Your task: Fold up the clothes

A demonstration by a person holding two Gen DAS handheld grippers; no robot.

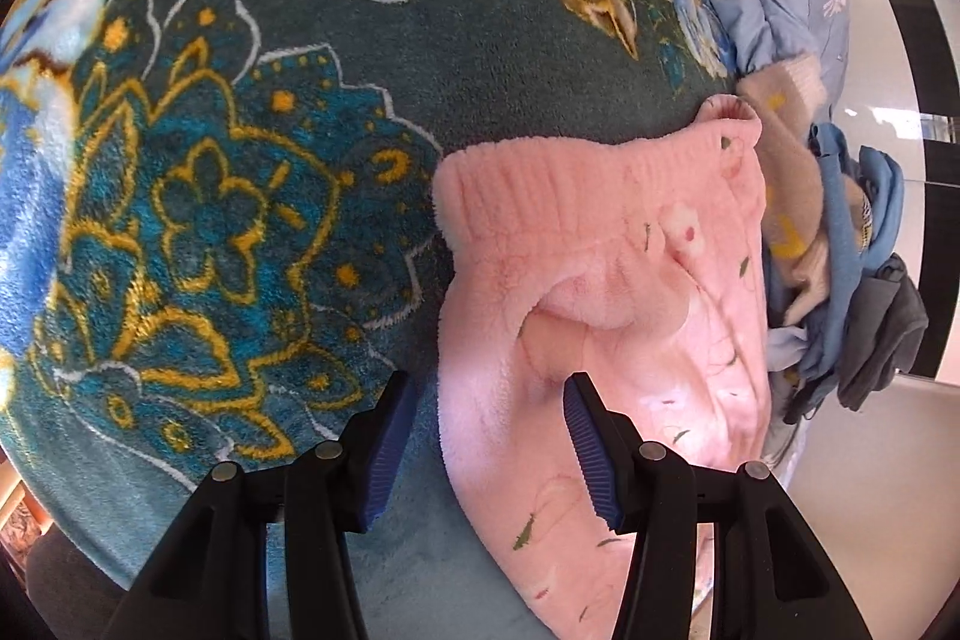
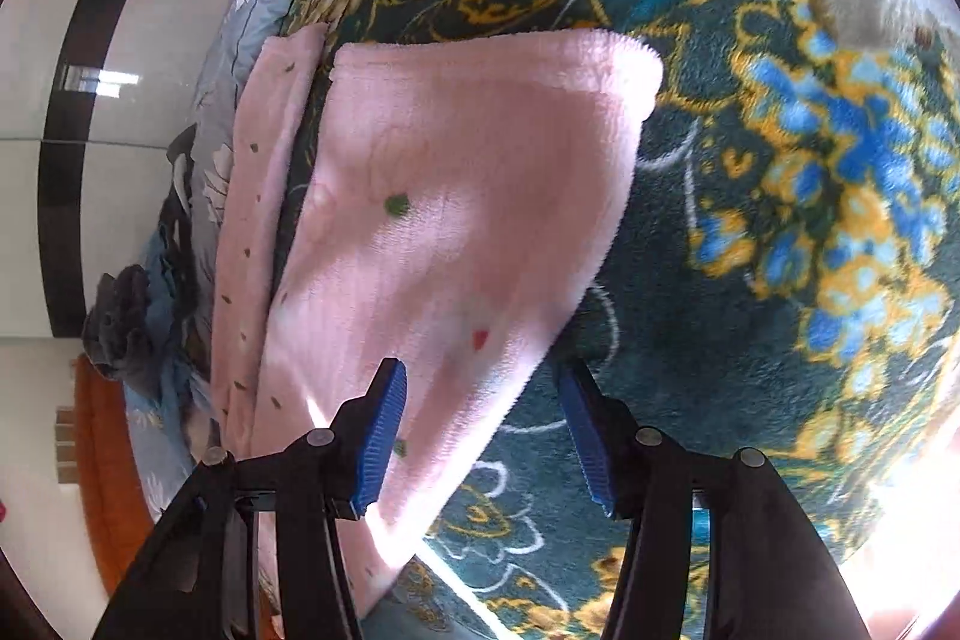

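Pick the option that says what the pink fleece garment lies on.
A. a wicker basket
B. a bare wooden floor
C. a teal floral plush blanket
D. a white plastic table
C: the pink fleece garment lies spread on the teal plush blanket, patterned with gold and blue flowers.

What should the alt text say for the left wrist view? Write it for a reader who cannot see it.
An open left gripper hovers over the edge of fluffy pink fleece trousers with a ribbed waistband, spread on a teal floral plush blanket. A heap of beige, blue and grey clothes lies beyond them.
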